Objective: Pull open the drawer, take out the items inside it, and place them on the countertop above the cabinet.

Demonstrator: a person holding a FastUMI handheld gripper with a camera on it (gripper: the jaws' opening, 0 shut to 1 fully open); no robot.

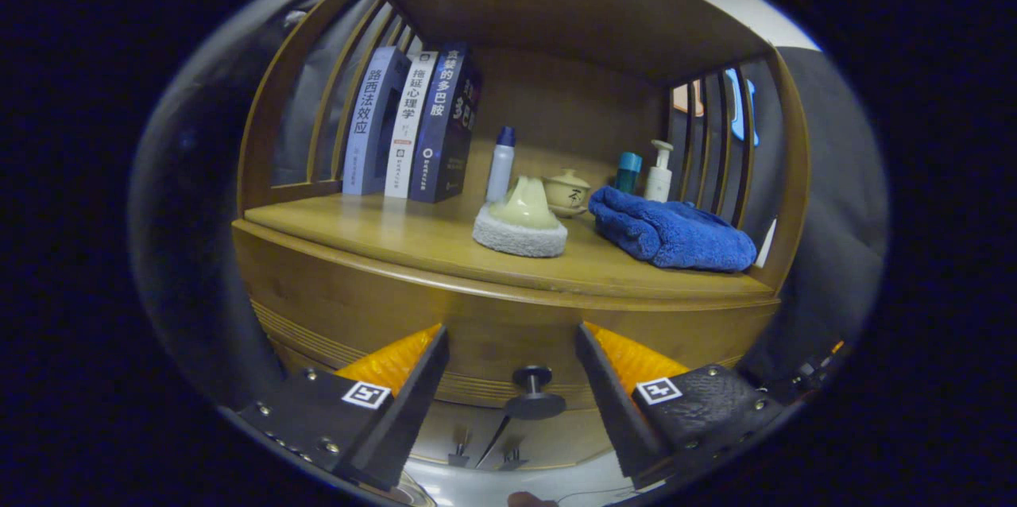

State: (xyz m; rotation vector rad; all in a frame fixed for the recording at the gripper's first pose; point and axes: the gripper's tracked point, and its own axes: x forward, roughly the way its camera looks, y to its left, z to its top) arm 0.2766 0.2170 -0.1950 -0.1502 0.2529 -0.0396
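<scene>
So the gripper (512,380) is spread wide, nothing held, with the drawer knob (533,393) sitting right in the gap between its fingers, touching neither. The knob sticks straight out toward the camera from the drawer front (508,332), which runs long side to side under the countertop (413,241) and looks shut, so whatever's inside is hidden. Up top: three books (409,125) standing upright, a blue towel (671,233), a pale cone thing on a fuzzy pad (521,221), a lidded cup (566,191) and a few bottles behind. Below the drawer it's hard to make out
</scene>
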